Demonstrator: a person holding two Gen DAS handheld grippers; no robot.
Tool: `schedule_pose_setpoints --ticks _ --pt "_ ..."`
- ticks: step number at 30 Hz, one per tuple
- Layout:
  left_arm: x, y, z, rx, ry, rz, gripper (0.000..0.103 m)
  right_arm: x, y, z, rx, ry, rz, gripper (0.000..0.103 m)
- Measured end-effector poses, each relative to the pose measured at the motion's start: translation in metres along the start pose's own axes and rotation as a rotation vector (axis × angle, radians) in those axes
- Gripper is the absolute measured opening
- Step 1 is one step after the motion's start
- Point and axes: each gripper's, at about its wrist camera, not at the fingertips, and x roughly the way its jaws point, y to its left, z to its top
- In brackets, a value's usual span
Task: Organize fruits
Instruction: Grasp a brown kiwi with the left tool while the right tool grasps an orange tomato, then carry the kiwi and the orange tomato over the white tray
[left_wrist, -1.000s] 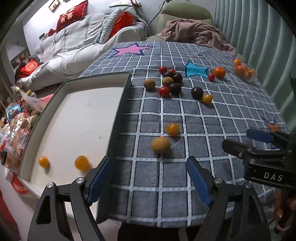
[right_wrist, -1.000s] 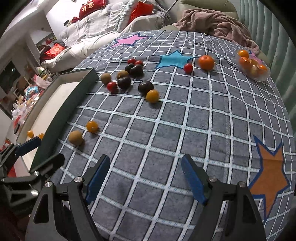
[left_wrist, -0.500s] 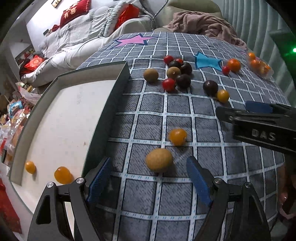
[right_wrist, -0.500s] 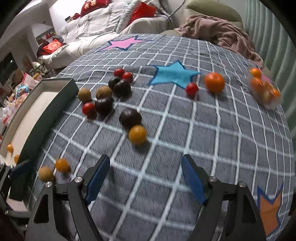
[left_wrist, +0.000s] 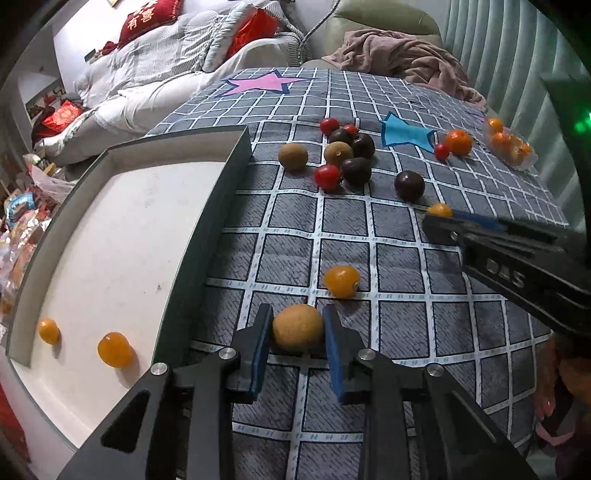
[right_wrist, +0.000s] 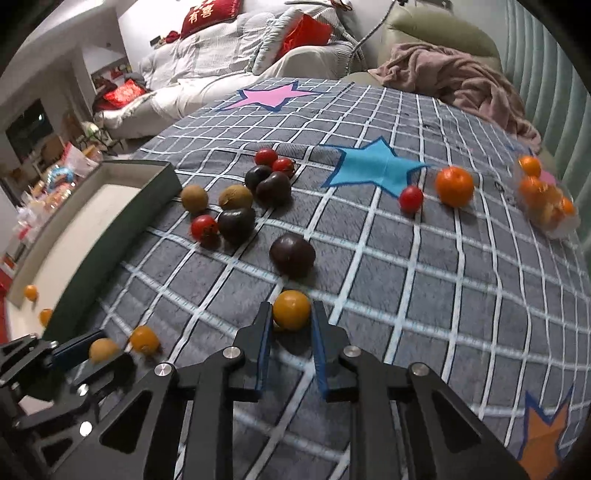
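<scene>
A brown round fruit (left_wrist: 298, 326) lies on the checked cloth beside the tray, between the blue pads of my left gripper (left_wrist: 296, 314). Its jaws are closing and both pads touch the fruit's sides. My right gripper (right_wrist: 291, 310) is shut on a small yellow-orange fruit (right_wrist: 291, 309), just in front of a dark plum (right_wrist: 291, 254). The white tray (left_wrist: 207, 229) with a dark rim holds two small orange fruits (left_wrist: 115, 349). An orange kumquat (left_wrist: 341, 281) rests just beyond the left gripper. In the right wrist view, the left gripper (right_wrist: 74, 354) shows at the lower left.
A cluster of dark plums, red tomatoes (right_wrist: 204, 226) and brown fruits lies mid-table. A tangerine (right_wrist: 453, 185) and a clear bag of oranges (right_wrist: 546, 201) sit at the far right. A pink blanket (right_wrist: 454, 77) and a sofa lie behind.
Both grippers went from wide open to closed around a fruit. The right one moved forward to the yellow-orange fruit; the left came down over the brown fruit.
</scene>
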Motion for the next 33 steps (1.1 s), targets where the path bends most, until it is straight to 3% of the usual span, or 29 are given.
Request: schedule_pose_setpoints --ticks 15,23,33 --pt "-0.024 0.02 -0.012 -0.049 -0.017 -0.047 0.029 -0.031 -0.006 -0.036 0.079 0.022 0.055 0.022" --pt "-0.045 0.033 -0.008 -0.065 -0.068 -0.066 0.029 -0.043 0.012 -0.032 0.059 0.013 0.064 0.022" --pt "-0.059 0.075 -0.009 -0.131 -0.107 -0.037 0.029 -0.048 0.057 -0.018 -0.014 0.004 0.098 0.022"
